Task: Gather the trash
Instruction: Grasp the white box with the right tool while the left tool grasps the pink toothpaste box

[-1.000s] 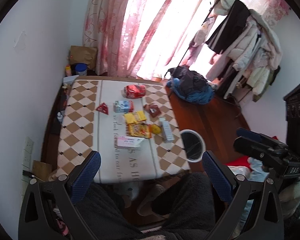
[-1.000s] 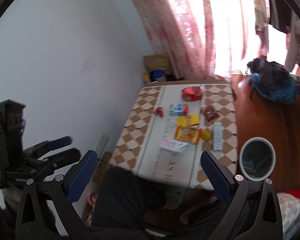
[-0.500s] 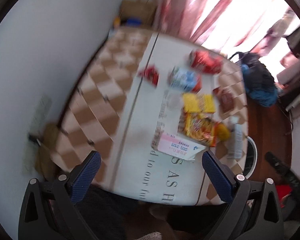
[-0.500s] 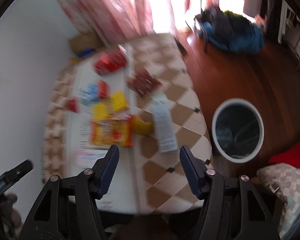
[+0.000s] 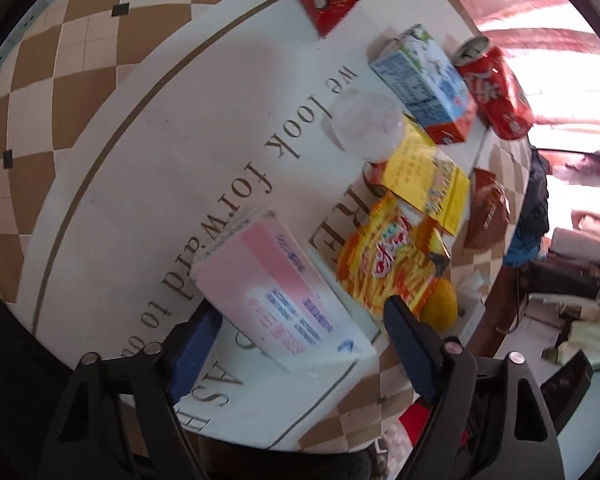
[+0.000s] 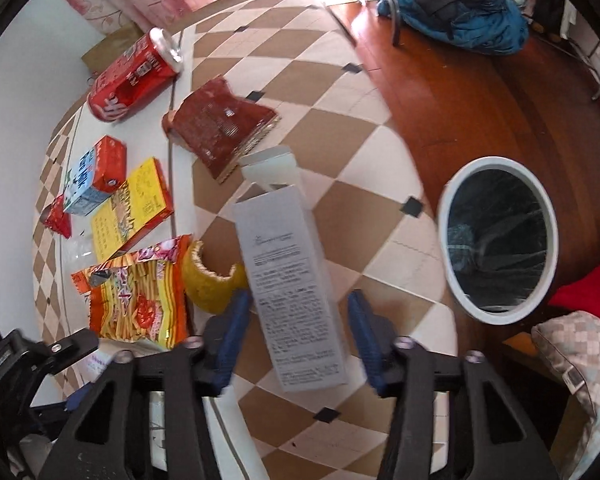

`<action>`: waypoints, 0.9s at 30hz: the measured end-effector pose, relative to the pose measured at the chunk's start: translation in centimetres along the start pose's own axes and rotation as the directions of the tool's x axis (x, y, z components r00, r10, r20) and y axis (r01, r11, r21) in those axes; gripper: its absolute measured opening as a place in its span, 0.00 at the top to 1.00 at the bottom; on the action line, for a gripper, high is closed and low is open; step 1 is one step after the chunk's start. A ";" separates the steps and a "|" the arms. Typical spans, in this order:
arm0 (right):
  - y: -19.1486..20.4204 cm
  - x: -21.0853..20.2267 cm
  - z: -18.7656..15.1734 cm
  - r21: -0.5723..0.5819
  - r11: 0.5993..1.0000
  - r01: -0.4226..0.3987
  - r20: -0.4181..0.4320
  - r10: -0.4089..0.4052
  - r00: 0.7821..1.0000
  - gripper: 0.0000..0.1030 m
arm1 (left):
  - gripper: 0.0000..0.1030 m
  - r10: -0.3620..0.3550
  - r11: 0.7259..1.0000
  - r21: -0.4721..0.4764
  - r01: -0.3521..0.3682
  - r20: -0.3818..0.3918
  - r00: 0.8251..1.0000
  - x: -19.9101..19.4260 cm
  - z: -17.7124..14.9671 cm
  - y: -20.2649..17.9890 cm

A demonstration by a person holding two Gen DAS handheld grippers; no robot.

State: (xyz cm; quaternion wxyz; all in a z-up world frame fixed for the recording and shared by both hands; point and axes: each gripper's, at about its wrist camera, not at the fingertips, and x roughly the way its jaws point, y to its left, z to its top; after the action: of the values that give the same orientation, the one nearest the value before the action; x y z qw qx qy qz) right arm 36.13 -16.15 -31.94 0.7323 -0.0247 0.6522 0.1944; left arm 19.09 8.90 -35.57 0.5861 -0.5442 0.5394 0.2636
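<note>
We judge the step in hand to be the approach to a first pick, both grippers at once; no trash is lifted yet. On the checked table [image 6: 340, 92] the long grey carton [image 6: 290, 280] lies flat, its near end between the parted fingers of the right gripper [image 6: 298, 340], gaps showing both sides. The white-rimmed bin [image 6: 500, 240] stands on the floor just right of the table. The left gripper [image 5: 300, 344], also spread, straddles the near end of the pink-and-white box [image 5: 276, 300]. Next we would need to close each on its item, lift, and carry to the bin.
</note>
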 end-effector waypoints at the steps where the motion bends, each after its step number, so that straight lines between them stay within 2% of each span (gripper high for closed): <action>1: 0.1 0.1 0.0 -0.002 1.000 0.000 0.001 0.000 1.000 0.58 | 0.38 0.010 1.000 -0.005 -0.010 0.006 1.000 0.0 0.0 0.1; 2: 0.1 0.1 -0.2 -0.006 1.000 0.000 0.007 0.000 1.000 0.58 | 0.43 0.014 1.000 -0.008 -0.014 0.012 1.000 0.1 0.0 0.2; 4: 0.2 -0.1 -0.7 -0.003 1.000 -0.005 -0.005 0.005 1.000 0.58 | 0.46 0.011 1.000 0.009 -0.011 0.021 1.000 -0.3 -0.4 0.3; 6: 0.0 -0.6 -1.6 -0.004 1.000 -0.012 -0.012 0.012 1.000 0.59 | 0.46 0.037 0.995 0.090 -0.040 0.033 0.999 -1.0 -0.9 -0.1; 8: -0.4 -1.2 -2.9 -0.001 1.000 -0.021 -0.025 0.021 0.999 0.59 | 0.47 0.093 0.971 0.214 -0.104 0.064 0.994 -2.0 -1.7 -0.7; 9: -0.5 -1.5 -3.8 -0.003 1.000 -0.030 -0.035 0.030 0.999 0.59 | 0.46 0.133 0.936 0.316 -0.155 0.089 0.987 -2.6 -2.3 -1.4; 10: -0.5 -1.7 -4.8 -0.008 0.999 -0.034 -0.046 0.033 0.998 0.59 | 0.46 0.158 0.908 0.375 -0.187 0.106 0.982 -2.9 -2.5 -1.6; 12: -0.6 -1.9 -6.6 -0.018 0.999 -0.039 -0.071 0.038 0.997 0.59 | 0.46 0.213 0.814 0.521 -0.257 0.144 0.966 -3.6 -3.2 -2.5; 13: -0.6 -1.9 -7.3 -0.018 0.999 -0.044 -0.082 0.042 0.996 0.59 | 0.46 0.230 0.780 0.562 -0.276 0.153 0.961 -3.7 -3.4 -2.8; 15: -0.4 -1.9 -8.5 -0.023 0.998 -0.054 -0.099 0.052 0.994 0.59 | 0.46 0.236 0.743 0.608 -0.279 0.152 0.960 -3.8 -3.2 -3.6; 16: -0.5 -1.9 -9.0 -0.024 0.998 -0.054 -0.100 0.051 0.994 0.58 | 0.45 0.234 0.741 0.612 -0.277 0.151 0.960 -3.7 -3.0 -3.8; 18: -0.3 -1.7 -9.4 -0.013 0.999 -0.048 -0.096 0.047 0.994 0.58 | 0.44 0.227 0.754 0.598 -0.271 0.151 0.962 -3.4 -2.5 -4.3; 21: -0.2 -1.6 -9.3 0.003 0.999 -0.039 -0.078 0.039 0.996 0.49 | 0.43 0.211 0.805 0.544 -0.237 0.110 0.971 -2.6 -1.7 -3.0; 23: 0.0 -1.5 -8.7 -0.002 1.000 -0.020 -0.068 0.020 0.997 0.49 | 0.45 0.204 0.838 0.503 -0.214 0.075 0.976 -1.8 -1.6 -2.3; 24: -0.2 -1.4 -8.3 -0.003 1.000 -0.013 -0.068 0.013 0.998 0.49 | 0.44 0.199 0.845 0.492 -0.212 0.078 0.977 -1.7 -1.7 -2.1; 25: -0.1 -1.3 -8.1 -0.007 1.000 -0.006 -0.070 0.006 0.998 0.49 | 0.44 0.193 0.841 0.495 -0.219 0.104 0.976 -2.1 -2.1 -2.2; 27: 0.2 -0.8 -7.8 -0.010 1.000 0.006 -0.077 -0.007 0.997 0.49 | 0.44 0.208 0.832 0.503 -0.235 0.111 0.972 -2.3 -2.6 -2.2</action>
State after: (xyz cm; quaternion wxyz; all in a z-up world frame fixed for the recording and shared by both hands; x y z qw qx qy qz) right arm 28.69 -18.44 -32.32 0.7070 -0.0381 0.6790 0.1941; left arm 19.51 6.52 -32.25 0.6888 -0.2957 0.6339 0.1905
